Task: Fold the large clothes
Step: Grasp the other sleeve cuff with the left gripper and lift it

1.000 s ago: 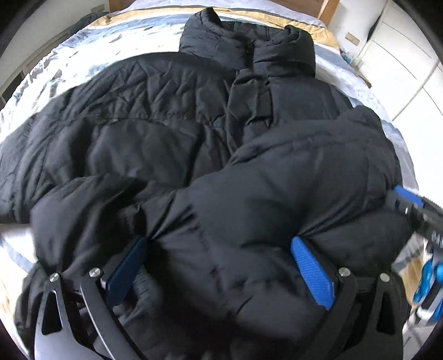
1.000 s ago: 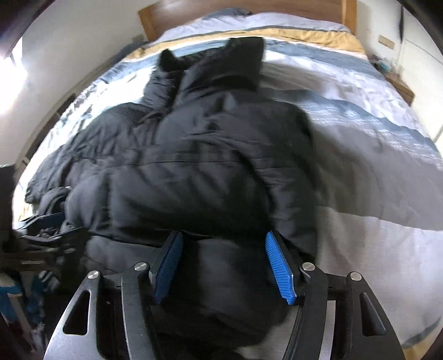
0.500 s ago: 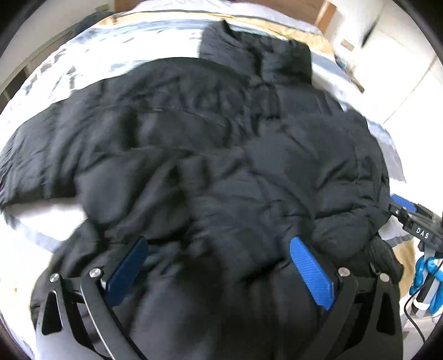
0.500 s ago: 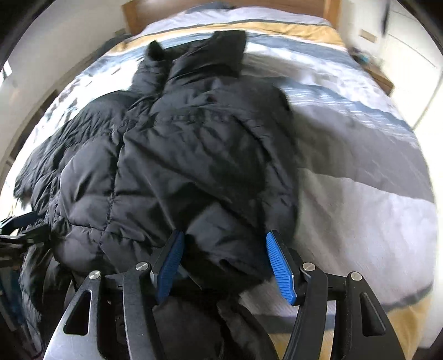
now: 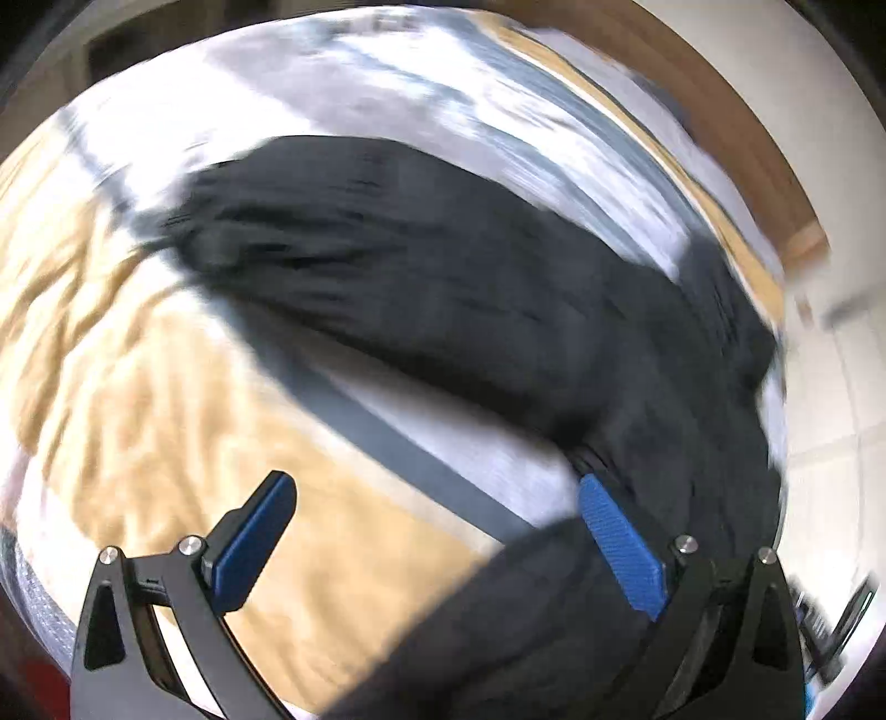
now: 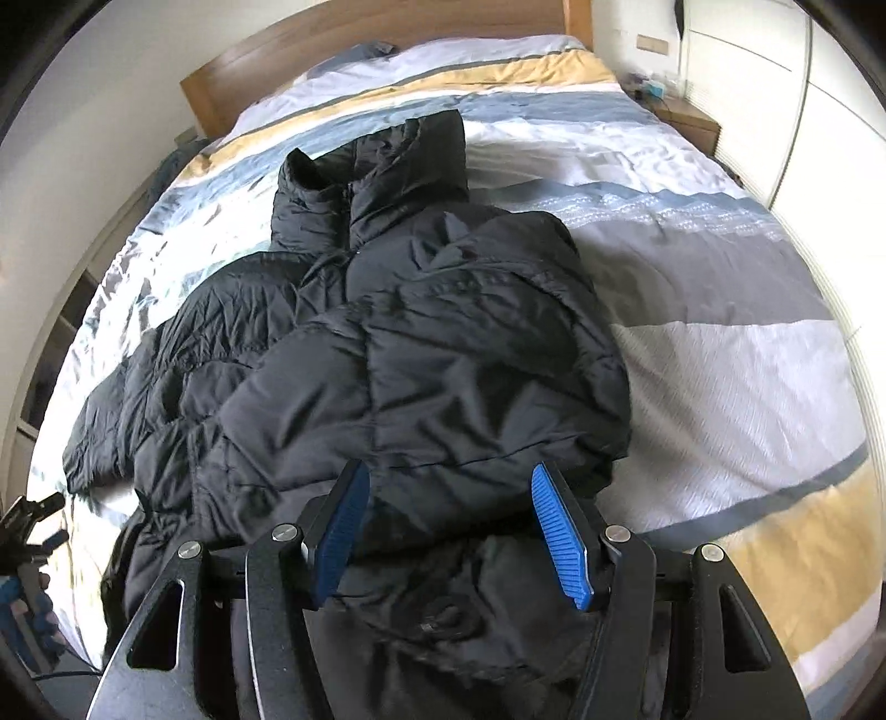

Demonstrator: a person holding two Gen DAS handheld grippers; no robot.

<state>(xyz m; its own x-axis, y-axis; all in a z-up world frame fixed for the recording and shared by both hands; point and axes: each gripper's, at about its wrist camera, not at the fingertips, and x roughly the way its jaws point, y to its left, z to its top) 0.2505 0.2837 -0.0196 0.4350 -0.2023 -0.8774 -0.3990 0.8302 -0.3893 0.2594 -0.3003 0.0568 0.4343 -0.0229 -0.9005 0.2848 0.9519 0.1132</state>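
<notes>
Black puffer jacket [image 6: 421, 354] spread on striped bed [image 6: 720, 354].

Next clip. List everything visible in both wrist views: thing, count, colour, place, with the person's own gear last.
puffer jacket: one, black, spread on the bed, right side folded over the body, collar toward the headboard
duvet: one, striped white, grey, blue and mustard, covering the bed under the jacket
pillow: one, blue-grey, at the head of the bed
headboard: one, light wood, far end of the bed
bedside table: one, wood, right of the bed, small items on top too tiny to name
wardrobe doors: white, along the right wall
left gripper: one, black with blue pads, jaws apart over the duvet, view blurred
right gripper: one, black with blue pads, jaws apart, jacket hem between them; whether the pads press is unclear
</notes>
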